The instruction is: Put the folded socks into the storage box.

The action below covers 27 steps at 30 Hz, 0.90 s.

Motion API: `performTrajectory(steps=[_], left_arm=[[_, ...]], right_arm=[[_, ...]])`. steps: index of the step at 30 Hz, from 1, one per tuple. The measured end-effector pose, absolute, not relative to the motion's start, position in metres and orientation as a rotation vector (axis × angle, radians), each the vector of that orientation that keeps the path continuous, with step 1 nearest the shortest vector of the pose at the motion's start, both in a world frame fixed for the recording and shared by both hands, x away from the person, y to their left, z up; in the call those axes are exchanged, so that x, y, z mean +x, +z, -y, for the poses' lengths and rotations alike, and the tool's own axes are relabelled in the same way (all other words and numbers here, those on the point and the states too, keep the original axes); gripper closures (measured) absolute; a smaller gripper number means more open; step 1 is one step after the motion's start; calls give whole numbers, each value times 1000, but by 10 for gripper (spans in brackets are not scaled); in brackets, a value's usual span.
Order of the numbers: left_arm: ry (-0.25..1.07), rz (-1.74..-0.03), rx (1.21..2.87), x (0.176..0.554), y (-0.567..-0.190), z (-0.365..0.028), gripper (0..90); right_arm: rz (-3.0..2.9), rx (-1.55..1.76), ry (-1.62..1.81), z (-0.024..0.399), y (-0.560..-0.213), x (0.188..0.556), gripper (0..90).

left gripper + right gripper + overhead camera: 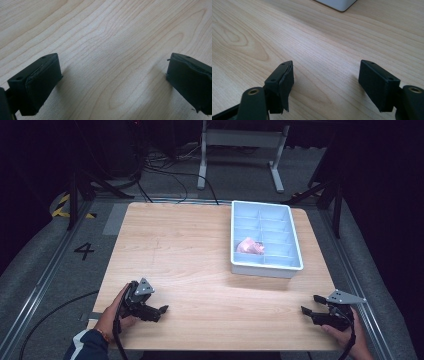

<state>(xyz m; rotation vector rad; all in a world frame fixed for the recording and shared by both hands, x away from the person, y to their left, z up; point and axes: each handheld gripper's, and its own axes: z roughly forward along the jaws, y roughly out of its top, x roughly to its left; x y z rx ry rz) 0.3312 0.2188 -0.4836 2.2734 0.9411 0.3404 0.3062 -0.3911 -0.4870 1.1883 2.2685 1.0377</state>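
L claw point(159, 311) open, R claw point(311, 305) open, nothing gripped, floor mark "4" point(84, 251), divided tray point(295, 242)

the person's left hand point(116, 312) holds the left gripper point(161, 310) low at the near left, jaws spread wide with nothing between them, pointing right. the right hand point(345, 332) grips the right gripper point(311, 304) at the near right, its jaws wide apart and empty, pointing left.
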Motion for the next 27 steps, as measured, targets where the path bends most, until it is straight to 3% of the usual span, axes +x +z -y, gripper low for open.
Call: performTrajectory(steps=[27], left_arm=[[343,-939,2276,331,-483,-219,0]], right_arm=[[-2264,1195,1035,391,-487,306,287]])
